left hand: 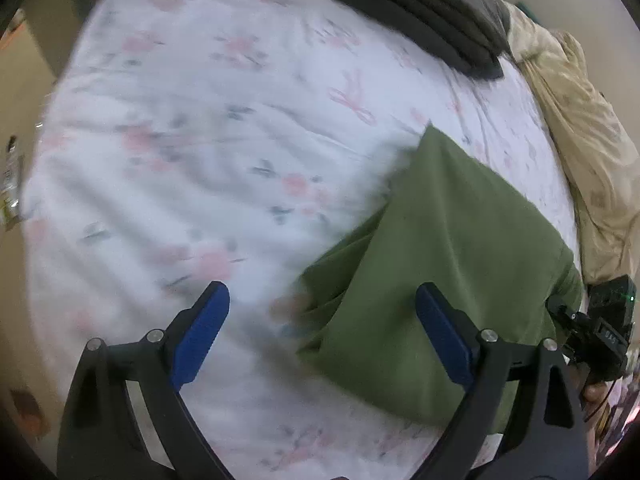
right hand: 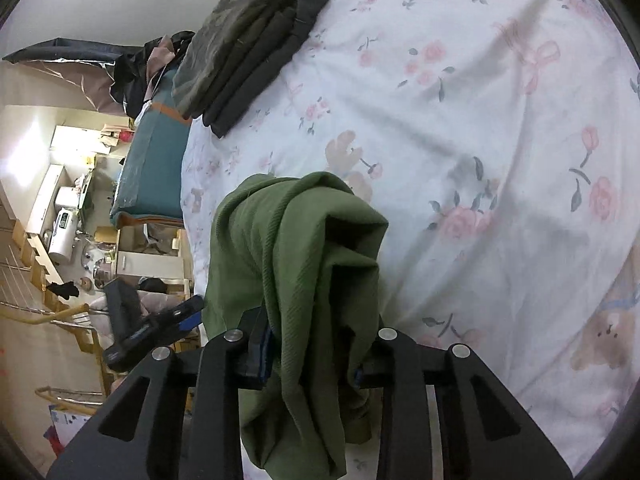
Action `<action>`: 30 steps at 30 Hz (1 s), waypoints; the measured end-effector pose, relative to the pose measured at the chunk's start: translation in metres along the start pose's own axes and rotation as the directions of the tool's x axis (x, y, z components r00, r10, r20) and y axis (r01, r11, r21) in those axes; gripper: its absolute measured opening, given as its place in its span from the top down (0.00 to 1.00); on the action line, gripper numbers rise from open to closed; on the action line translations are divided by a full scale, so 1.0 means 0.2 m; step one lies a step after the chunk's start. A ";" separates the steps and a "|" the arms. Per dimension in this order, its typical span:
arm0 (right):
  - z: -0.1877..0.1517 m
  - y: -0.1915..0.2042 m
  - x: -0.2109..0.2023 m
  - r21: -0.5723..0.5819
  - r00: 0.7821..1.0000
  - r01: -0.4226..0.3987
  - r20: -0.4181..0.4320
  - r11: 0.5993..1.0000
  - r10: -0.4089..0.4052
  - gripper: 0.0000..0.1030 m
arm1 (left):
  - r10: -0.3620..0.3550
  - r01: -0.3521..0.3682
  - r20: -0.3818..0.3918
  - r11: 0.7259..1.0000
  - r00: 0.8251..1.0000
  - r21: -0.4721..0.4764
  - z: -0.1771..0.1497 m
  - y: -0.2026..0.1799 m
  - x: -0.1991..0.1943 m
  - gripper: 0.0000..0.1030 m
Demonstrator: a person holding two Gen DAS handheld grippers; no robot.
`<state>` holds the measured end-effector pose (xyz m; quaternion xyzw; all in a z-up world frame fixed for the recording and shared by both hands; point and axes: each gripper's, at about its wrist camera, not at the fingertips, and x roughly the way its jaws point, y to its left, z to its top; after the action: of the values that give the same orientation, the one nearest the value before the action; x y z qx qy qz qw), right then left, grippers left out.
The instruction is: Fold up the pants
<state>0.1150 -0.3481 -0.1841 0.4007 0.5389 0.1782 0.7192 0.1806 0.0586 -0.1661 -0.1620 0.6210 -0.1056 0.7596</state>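
Two grippers | left gripper [left hand: 322, 330] – spread, empty | right gripper [right hand: 310, 354] – clamped on green pants [right hand: 304, 264] | no legible writing

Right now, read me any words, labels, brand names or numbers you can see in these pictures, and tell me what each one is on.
No text can be read.
Small display on the black device at the right edge of the left wrist view: light digits, too blurred to read.
White appliance on the floor in the right wrist view: a dark panel, too small to read.
Green pants, floral bedsheet, stack of dark folded clothes: no label or print with words showing.
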 end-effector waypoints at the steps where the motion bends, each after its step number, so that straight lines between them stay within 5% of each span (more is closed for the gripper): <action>1: 0.00 -0.02 0.00 0.021 1.000 0.002 0.000 1.000 -0.002 0.66 | -0.030 0.030 -0.016 1.000 0.999 0.007 0.00 -0.01 0.03 0.10; 3: 0.00 -0.08 -0.02 0.059 1.000 0.012 0.000 0.998 -0.012 0.60 | -0.087 0.088 -0.044 0.995 0.995 0.037 -0.01 -0.06 0.08 0.10; 7: -0.02 -0.18 -0.05 0.182 1.000 -0.007 0.012 0.983 0.005 0.45 | -0.082 0.087 -0.046 0.988 0.996 0.127 -0.03 -0.14 0.14 0.10; 12: -0.05 -0.17 -0.17 0.224 0.992 -0.028 0.125 0.974 0.000 0.10 | -0.117 0.127 -0.073 0.981 0.990 0.143 -0.04 -0.15 0.14 0.23; 16: -0.06 -0.10 -0.06 0.135 0.996 0.037 0.078 0.990 -0.048 0.10 | -0.105 0.118 -0.081 0.976 0.991 0.185 -0.07 -0.18 0.14 0.39; 18: -0.09 -0.05 0.05 0.055 0.997 0.070 0.011 0.996 -0.071 0.14 | -0.091 0.106 -0.079 0.970 0.993 0.216 -0.08 -0.21 0.13 0.59; 21: -0.13 0.03 0.11 -0.068 0.989 0.150 0.018 0.986 -0.149 0.46 | -0.085 0.097 -0.064 0.969 0.994 0.228 -0.09 -0.24 0.10 0.82; 23: -0.12 0.07 0.08 -0.088 0.989 0.144 0.041 0.986 -0.141 0.63 | -0.098 0.108 -0.053 0.964 0.994 0.242 -0.09 -0.25 0.07 0.86; 30: 0.00 0.25 -0.02 -0.227 0.997 0.073 0.017 0.971 -0.071 0.72 | -0.099 0.104 -0.040 0.986 0.994 0.131 -0.29 -0.29 -0.23 0.88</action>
<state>0.1227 -0.3204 -0.1420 0.2968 0.5258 0.2109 0.7687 0.1175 0.0143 -0.1128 -0.1407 0.6159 -0.1879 0.7520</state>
